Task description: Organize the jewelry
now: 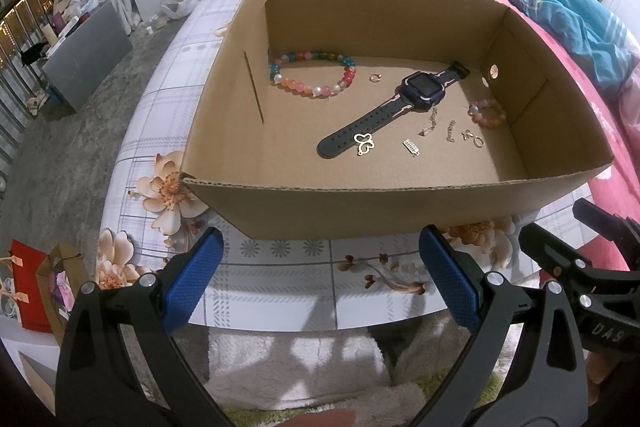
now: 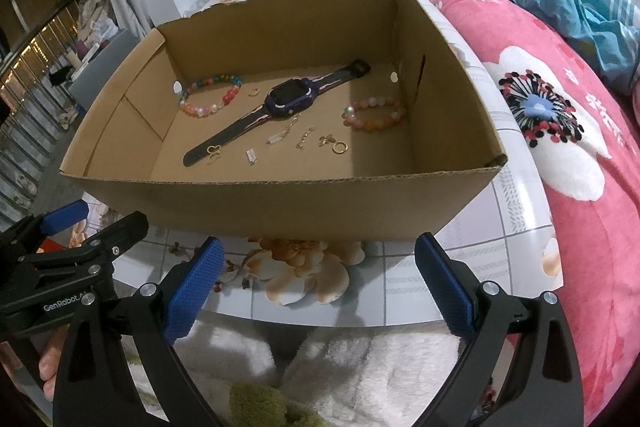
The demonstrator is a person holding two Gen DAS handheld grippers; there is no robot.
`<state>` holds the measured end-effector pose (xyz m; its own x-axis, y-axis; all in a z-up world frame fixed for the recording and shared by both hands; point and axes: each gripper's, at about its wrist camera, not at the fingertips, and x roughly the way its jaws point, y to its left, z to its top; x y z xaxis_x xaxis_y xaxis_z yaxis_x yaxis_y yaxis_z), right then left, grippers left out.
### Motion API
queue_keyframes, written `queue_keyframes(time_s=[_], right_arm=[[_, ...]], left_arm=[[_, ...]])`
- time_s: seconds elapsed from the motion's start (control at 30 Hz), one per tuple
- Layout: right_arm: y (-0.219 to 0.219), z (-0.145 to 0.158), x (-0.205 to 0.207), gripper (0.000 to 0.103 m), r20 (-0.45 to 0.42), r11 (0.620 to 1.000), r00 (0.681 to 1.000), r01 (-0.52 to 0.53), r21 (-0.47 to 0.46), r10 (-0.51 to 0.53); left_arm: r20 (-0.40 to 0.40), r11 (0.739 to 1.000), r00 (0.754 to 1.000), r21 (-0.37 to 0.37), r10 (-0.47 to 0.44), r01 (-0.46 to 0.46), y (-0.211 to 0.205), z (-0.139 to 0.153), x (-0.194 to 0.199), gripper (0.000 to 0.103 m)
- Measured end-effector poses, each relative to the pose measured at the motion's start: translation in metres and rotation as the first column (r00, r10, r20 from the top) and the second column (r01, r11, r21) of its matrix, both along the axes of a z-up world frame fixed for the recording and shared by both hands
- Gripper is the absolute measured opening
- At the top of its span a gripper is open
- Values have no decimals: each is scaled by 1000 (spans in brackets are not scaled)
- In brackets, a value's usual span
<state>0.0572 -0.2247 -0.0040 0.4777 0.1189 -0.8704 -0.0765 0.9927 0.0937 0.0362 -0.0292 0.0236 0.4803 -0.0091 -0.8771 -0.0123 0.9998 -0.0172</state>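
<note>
An open cardboard box (image 1: 400, 211) (image 2: 280, 203) stands on a floral table. Inside lie a multicoloured bead bracelet (image 1: 312, 73) (image 2: 210, 95), a dark smartwatch (image 1: 420, 91) (image 2: 286, 99), a pink-orange bead bracelet (image 1: 486, 113) (image 2: 376, 115), a butterfly charm (image 1: 365, 143) (image 2: 213, 151), small gold rings (image 1: 478, 142) (image 2: 340, 147) and several small chain pieces. My left gripper (image 1: 322, 277) is open and empty in front of the box. My right gripper (image 2: 318, 283) is open and empty beside it, also before the box's near wall.
The table (image 1: 280, 291) (image 2: 400, 287) has a rounded front edge close under both grippers. A bed with a pink blanket (image 2: 560, 107) runs along the right. A grey cabinet (image 1: 88, 55) stands on the floor at left. White fluffy fabric (image 1: 300, 367) lies below the table edge.
</note>
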Motion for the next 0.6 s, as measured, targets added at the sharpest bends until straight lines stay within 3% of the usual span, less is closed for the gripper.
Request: queue_keyframes(time_s=[0.6], right_arm=[[2,-2,4,94,-2,1000,1000,-5,7,5]], left_arm=[[-2,1000,1000,1,10,-10,2,1,1,95]])
